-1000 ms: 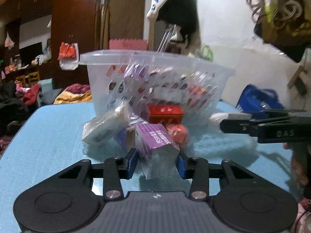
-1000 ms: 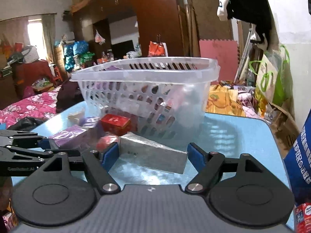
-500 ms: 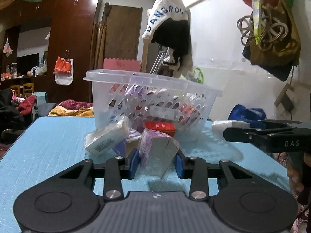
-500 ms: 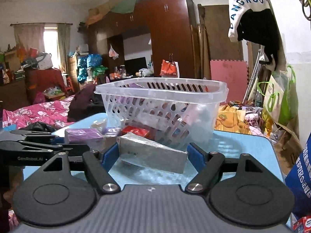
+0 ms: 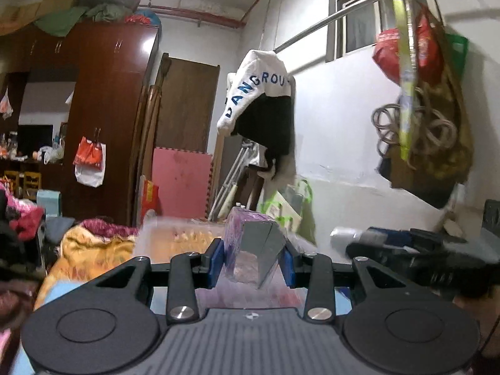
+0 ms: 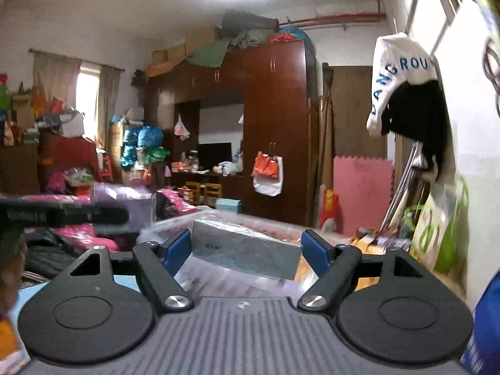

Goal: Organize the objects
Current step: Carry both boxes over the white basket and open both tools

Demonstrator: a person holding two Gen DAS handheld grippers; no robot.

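Right wrist: cluttered bedroom, dark wardrobe (image 6: 275, 100); both tools gripping boxes over basket (image 6: 218, 218).

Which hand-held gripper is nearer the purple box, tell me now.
Left. The left hand-held gripper is clamped on the purple box; the right hand-held gripper is apart to its right, gripping a silver box.

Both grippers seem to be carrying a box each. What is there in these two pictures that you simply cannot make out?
- Left wrist view: the basket is blurred by motion, its contents unreadable.
- Left wrist view: the print on the purple box in the left gripper is too blurred to read.
- Right wrist view: the small print on the grey box in the right gripper is too small.
- Both views: the tabletop is mostly hidden behind the gripper bodies.
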